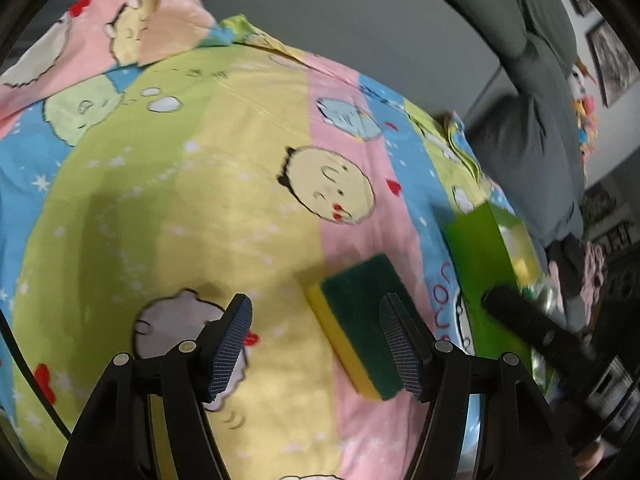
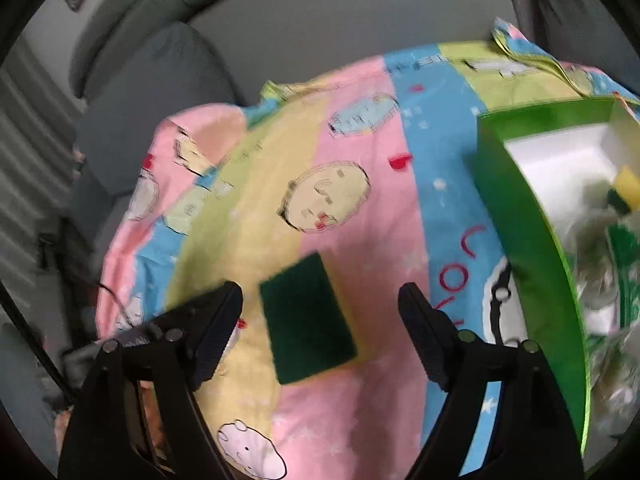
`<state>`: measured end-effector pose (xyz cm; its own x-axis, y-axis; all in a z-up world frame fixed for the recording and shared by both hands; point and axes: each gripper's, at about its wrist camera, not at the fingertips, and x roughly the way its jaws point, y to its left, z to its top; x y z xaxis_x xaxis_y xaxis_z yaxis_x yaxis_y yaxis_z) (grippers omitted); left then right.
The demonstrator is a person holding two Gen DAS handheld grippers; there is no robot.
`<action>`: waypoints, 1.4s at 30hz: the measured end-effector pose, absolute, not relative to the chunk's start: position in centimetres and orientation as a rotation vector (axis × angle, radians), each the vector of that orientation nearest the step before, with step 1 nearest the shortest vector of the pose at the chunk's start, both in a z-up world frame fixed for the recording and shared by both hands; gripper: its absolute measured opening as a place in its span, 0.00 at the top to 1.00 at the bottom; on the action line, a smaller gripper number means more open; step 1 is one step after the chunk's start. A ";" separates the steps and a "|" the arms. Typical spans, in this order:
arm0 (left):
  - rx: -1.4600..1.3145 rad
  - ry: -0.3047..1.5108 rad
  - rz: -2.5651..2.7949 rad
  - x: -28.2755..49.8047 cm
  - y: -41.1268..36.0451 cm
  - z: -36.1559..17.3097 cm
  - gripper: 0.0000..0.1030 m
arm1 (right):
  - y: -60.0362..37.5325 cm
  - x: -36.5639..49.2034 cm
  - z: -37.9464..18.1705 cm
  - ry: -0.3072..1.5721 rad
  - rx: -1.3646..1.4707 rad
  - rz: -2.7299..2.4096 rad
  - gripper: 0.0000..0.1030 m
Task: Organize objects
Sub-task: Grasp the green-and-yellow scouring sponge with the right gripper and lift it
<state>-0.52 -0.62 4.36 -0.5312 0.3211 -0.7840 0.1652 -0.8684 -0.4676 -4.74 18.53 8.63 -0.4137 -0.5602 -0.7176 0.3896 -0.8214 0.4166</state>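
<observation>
Below, in the left wrist view, the left gripper (image 1: 316, 346) is hovering with its fingers (image 1: 230, 346) spread wide and holding nothing, over a cartoon-print sheet (image 1: 208, 184) striped in pink, yellow, green and blue. A sponge (image 1: 360, 326), yellow with a dark green scouring face up, is lying flat on the sheet, its near end just beside the inner face of the right-hand finger; whether it is touching cannot be told. To the right a green box (image 1: 480, 252) is sitting on the sheet, and the black tip of the right gripper (image 1: 528, 320) is reaching across its front. Grey sofa cushions (image 1: 532, 80) are rising behind.

Meanwhile, in the right wrist view, the right gripper (image 2: 320, 334) is also hanging with its fingers (image 2: 214, 334) parted and empty. The sponge (image 2: 308, 320) is lying on the sheet (image 2: 360, 120) between the two fingers, apart from both, green face up. The green box (image 2: 520, 216) is standing at the right, its white interior holding a second yellow-and-green sponge (image 2: 626, 190) and some blurred, crinkled wrapping (image 2: 600, 280). Grey cushions (image 2: 152, 80) are filling the upper left.
</observation>
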 end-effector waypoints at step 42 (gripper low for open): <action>-1.422 -0.419 2.561 0.1 6.9 3.9 0.47 | 18.1 -6.8 2.2 -0.420 1.462 -1.971 0.46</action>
